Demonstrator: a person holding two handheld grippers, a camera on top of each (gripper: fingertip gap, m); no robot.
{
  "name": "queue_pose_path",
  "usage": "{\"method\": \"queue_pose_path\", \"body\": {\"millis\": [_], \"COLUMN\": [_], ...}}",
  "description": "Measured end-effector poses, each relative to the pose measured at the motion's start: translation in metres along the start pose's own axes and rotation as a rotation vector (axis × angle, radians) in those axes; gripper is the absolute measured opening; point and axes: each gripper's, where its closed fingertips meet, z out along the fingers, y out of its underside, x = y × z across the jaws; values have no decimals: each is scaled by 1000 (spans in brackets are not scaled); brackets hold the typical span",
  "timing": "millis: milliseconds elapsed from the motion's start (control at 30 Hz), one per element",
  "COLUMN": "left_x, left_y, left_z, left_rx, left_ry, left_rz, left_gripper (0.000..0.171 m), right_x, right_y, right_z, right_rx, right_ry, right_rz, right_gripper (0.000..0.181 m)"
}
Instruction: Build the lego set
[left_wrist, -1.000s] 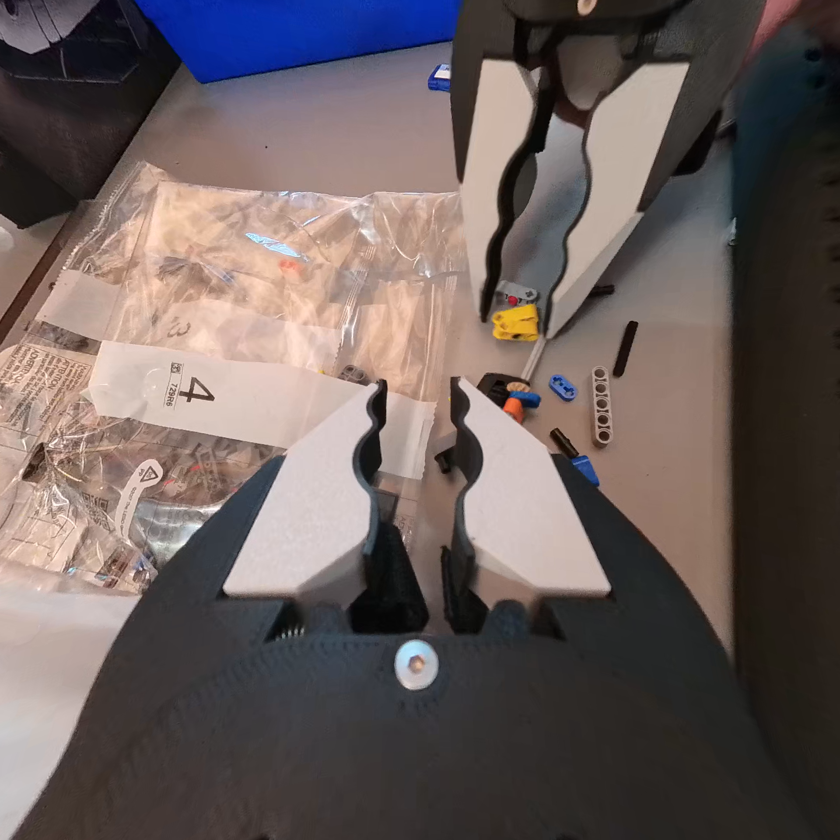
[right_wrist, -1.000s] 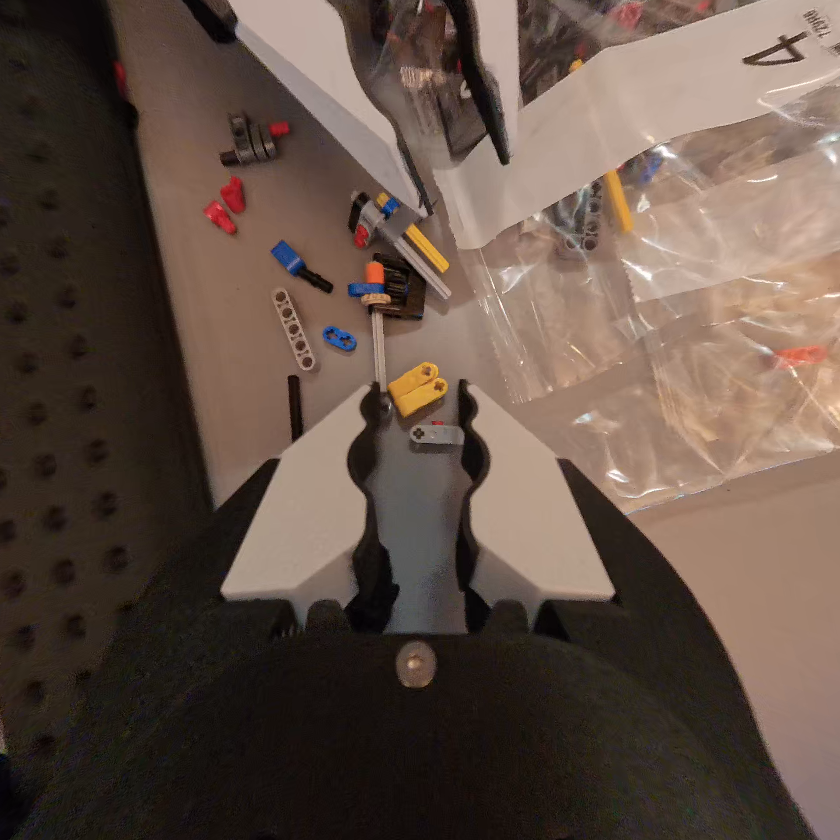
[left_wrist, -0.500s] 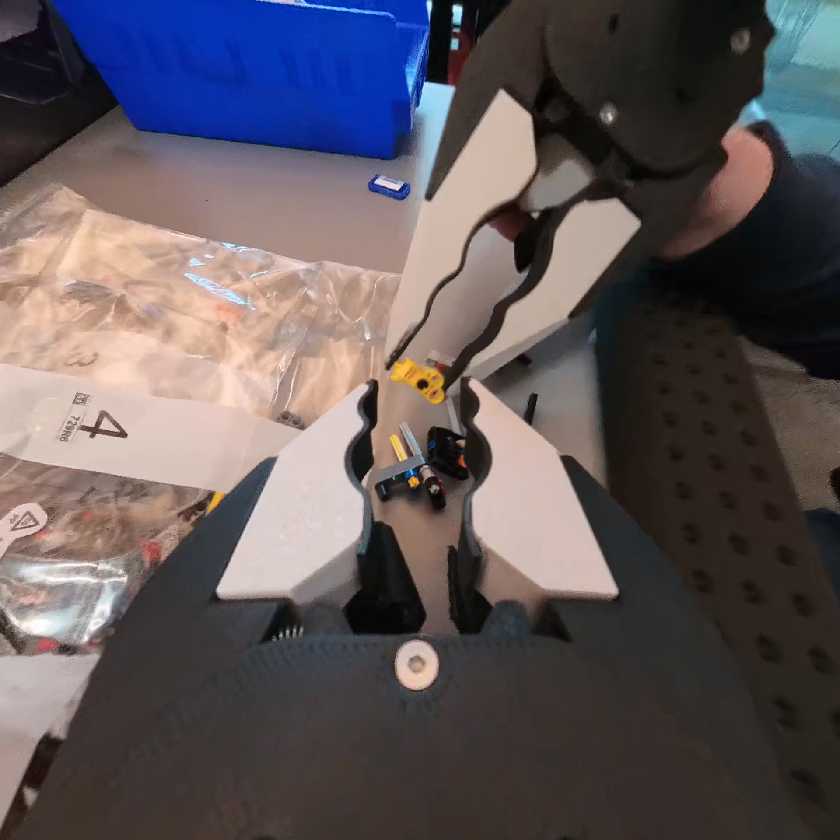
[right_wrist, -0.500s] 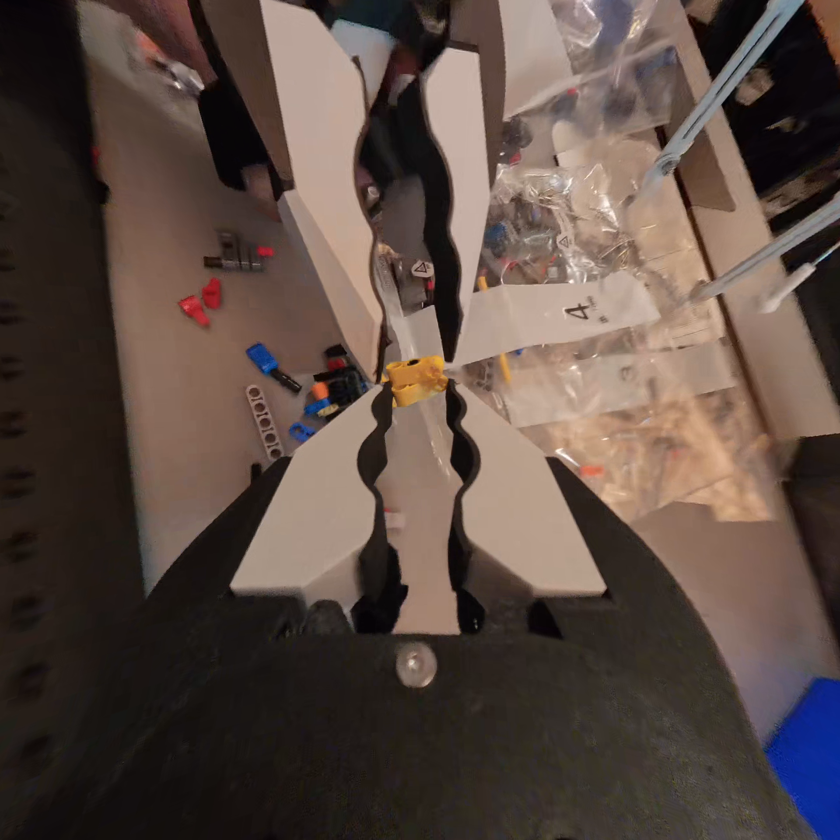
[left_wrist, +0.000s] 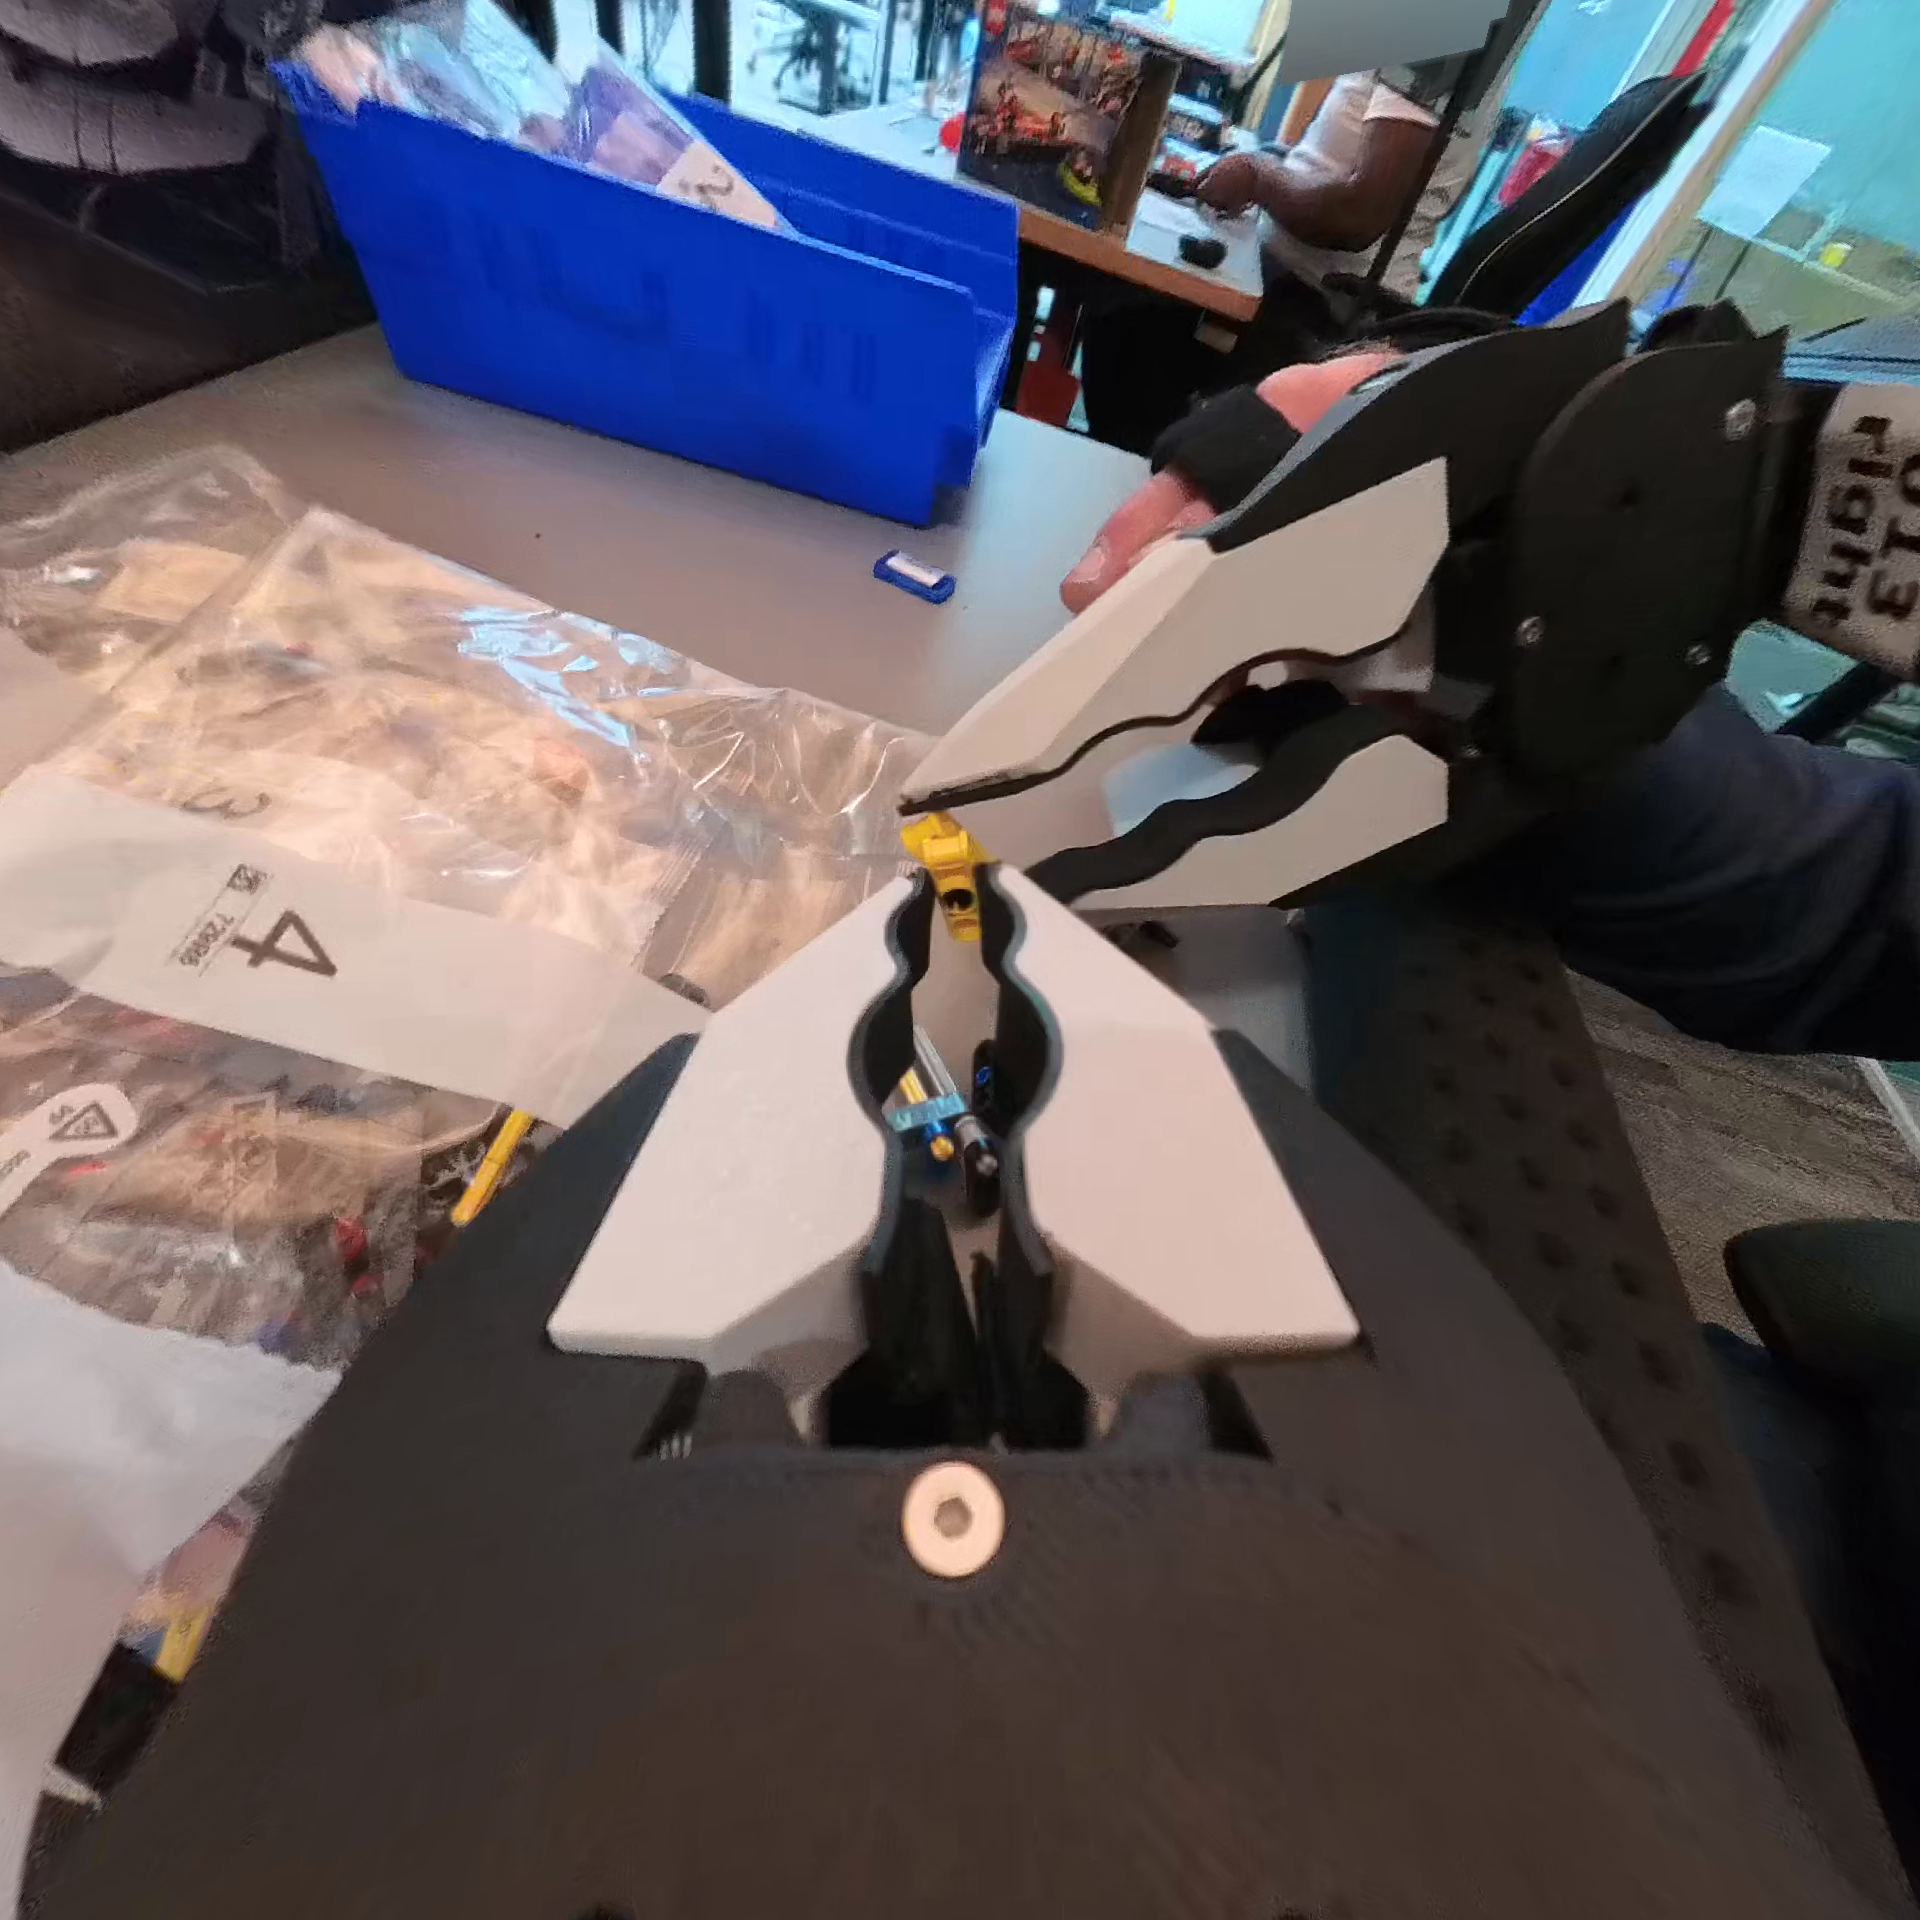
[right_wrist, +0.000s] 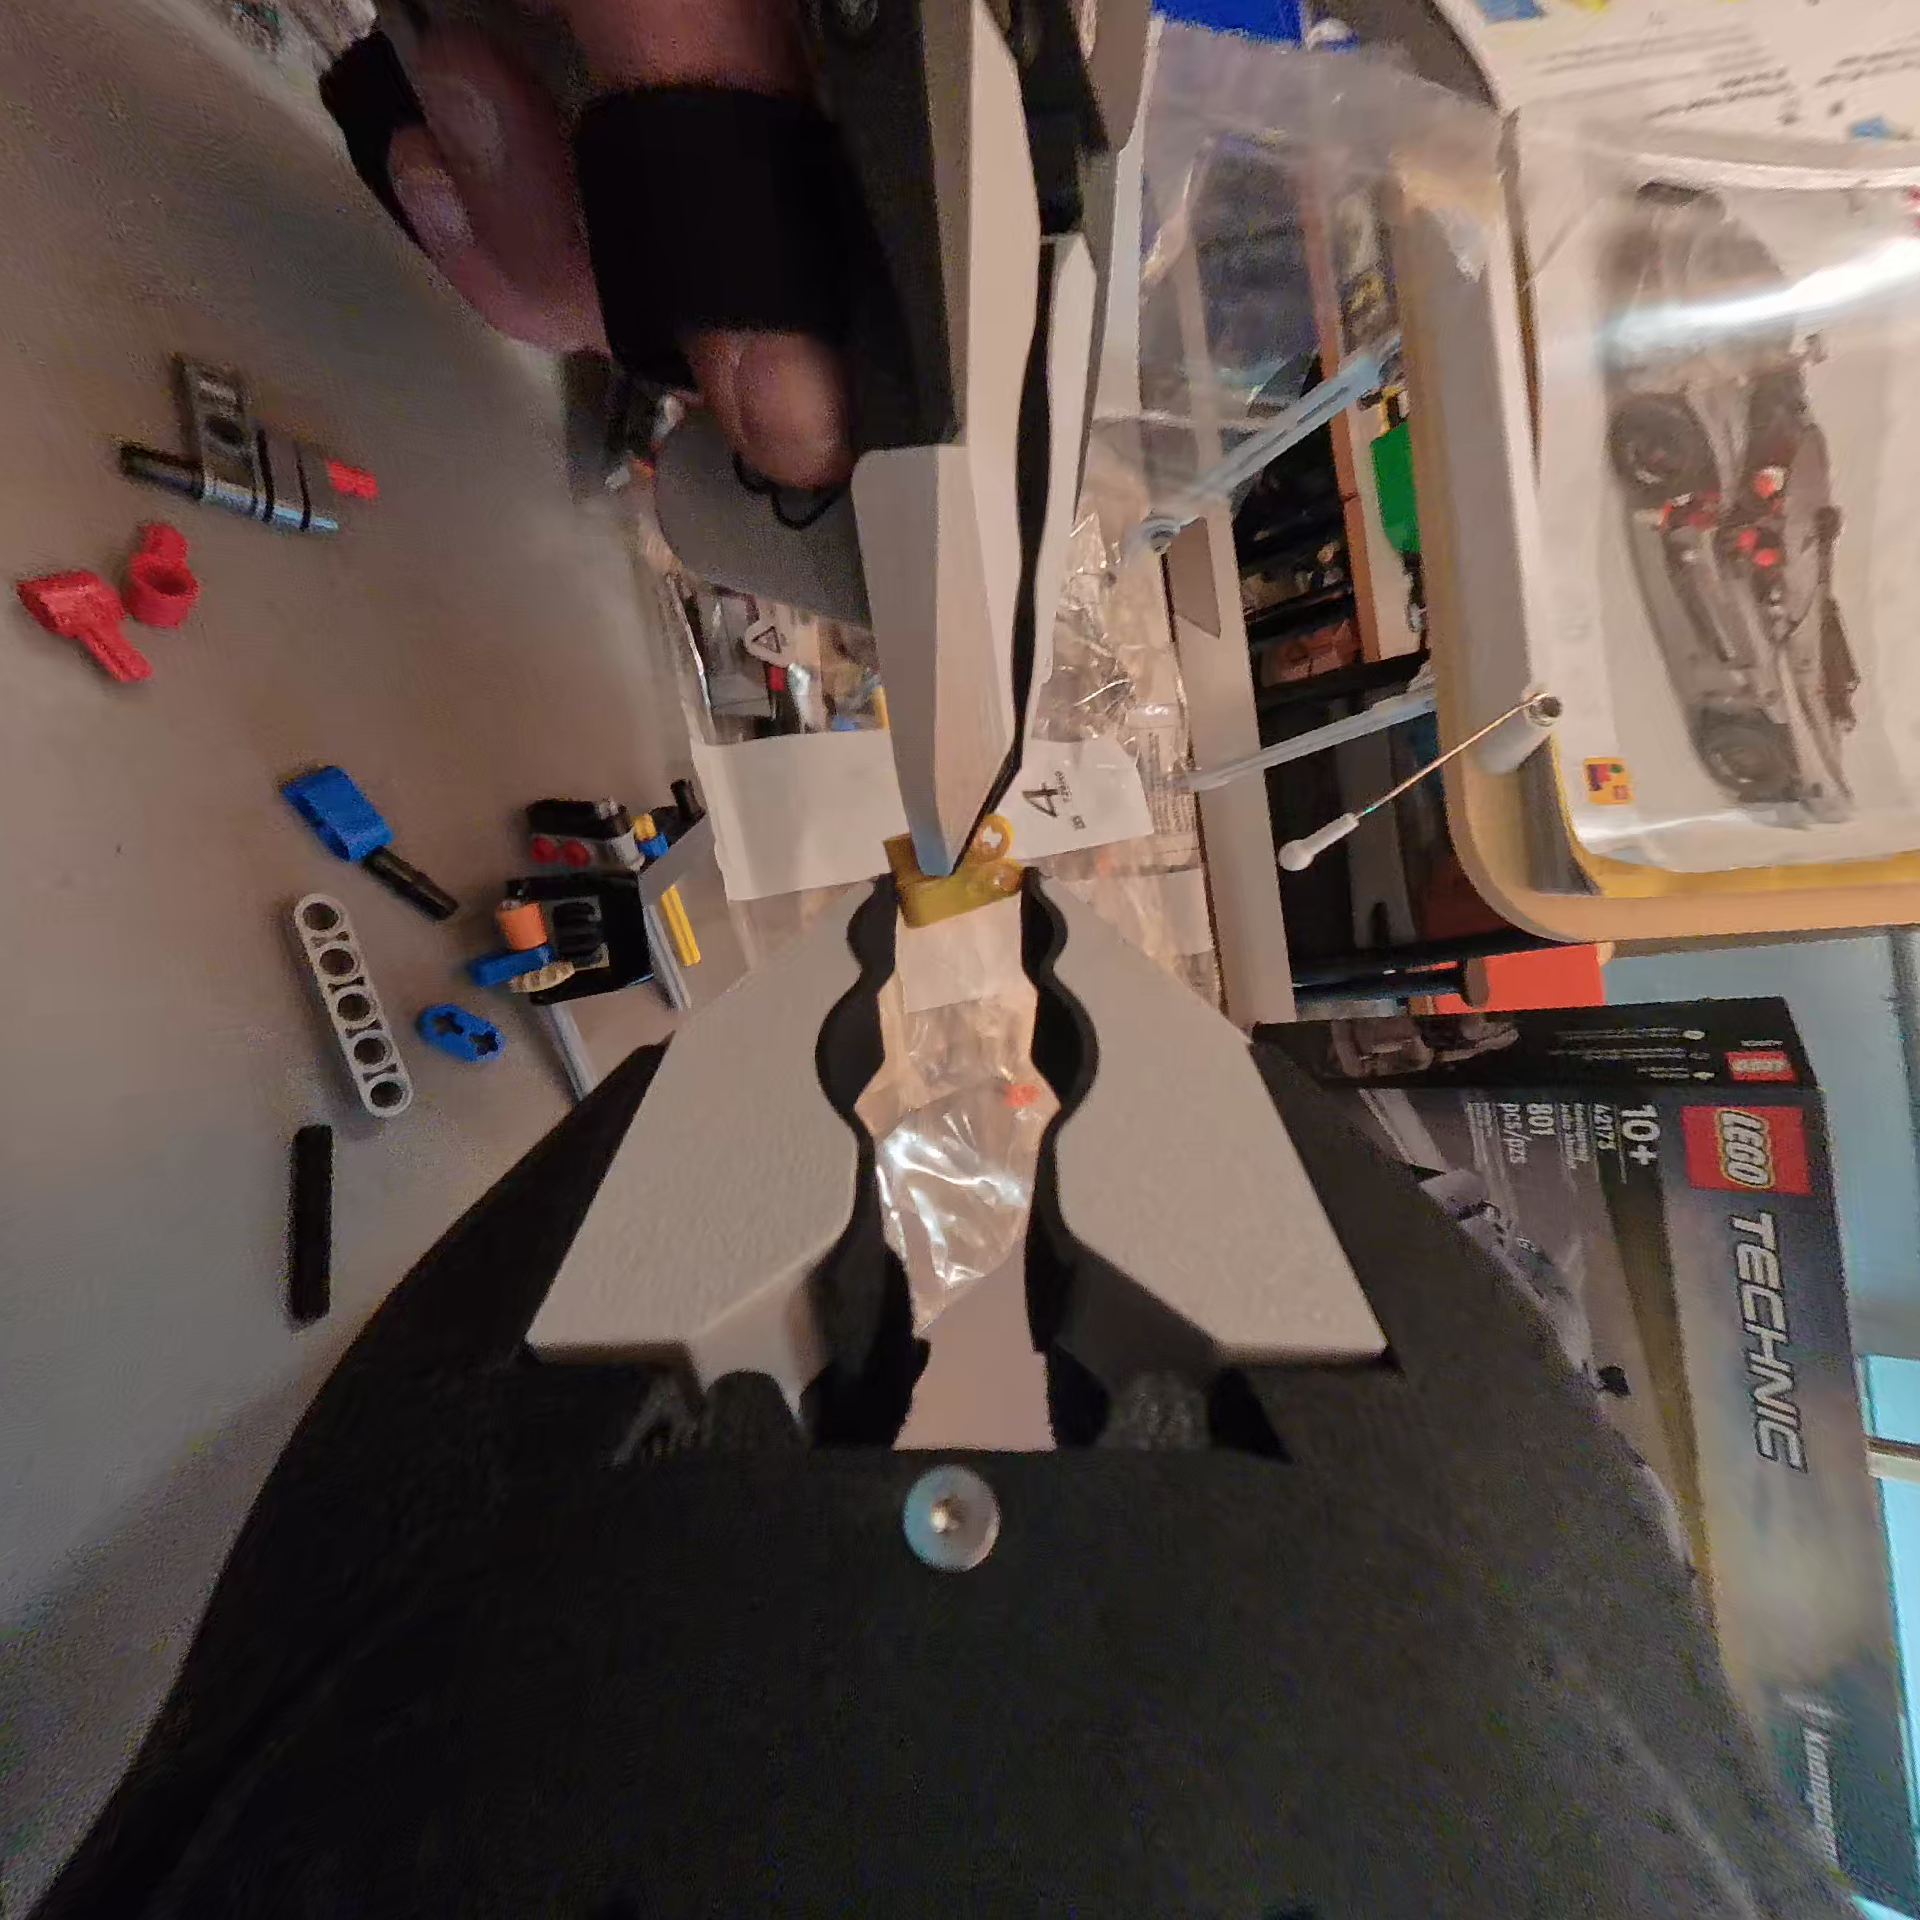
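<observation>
Yellow piece (left_wrist: 954, 871): pinched at both grippers' tips, partly covered.
Left gripper (left_wrist: 954, 899): nipping it.
Right gripper (right_wrist: 958, 883): clamping it.
Bagged parts (left_wrist: 436, 748): indistinct through plastic.

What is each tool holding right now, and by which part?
Both grip the yellow connector: right tool at its ends, left tool across its middle.
</observation>
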Motion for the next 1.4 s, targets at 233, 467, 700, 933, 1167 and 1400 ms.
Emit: {"method": "queue_pose_path", "body": {"millis": [233,467,700,933,1167,1400], "left_x": [7,13,16,22,28,30], "left_y": [-7,0,1,1,-1,0], "left_z": [-4,1,0,-2,-5,-10], "left_rx": [27,-20,-40,-38,-35,-40], "left_ry": [15,43,39,73,106,139], "left_rz": [43,65,82,71,76,67], "left_gripper": [7,7,7,7,7,7], "right_x": [4,-5,-7,-8,-9,-11], "right_y": [-11,-15,-16,-19,-23,-28], "right_z": [-5,-7,-9,-14,-21,-23], "right_rx": [120,147,175,200,237,272], "right_ry": [-24,-67,-98,-101,-117,-137], "right_rz": [92,65,92,75,75,75], "right_gripper": [28,21,19,19,18,19]}}
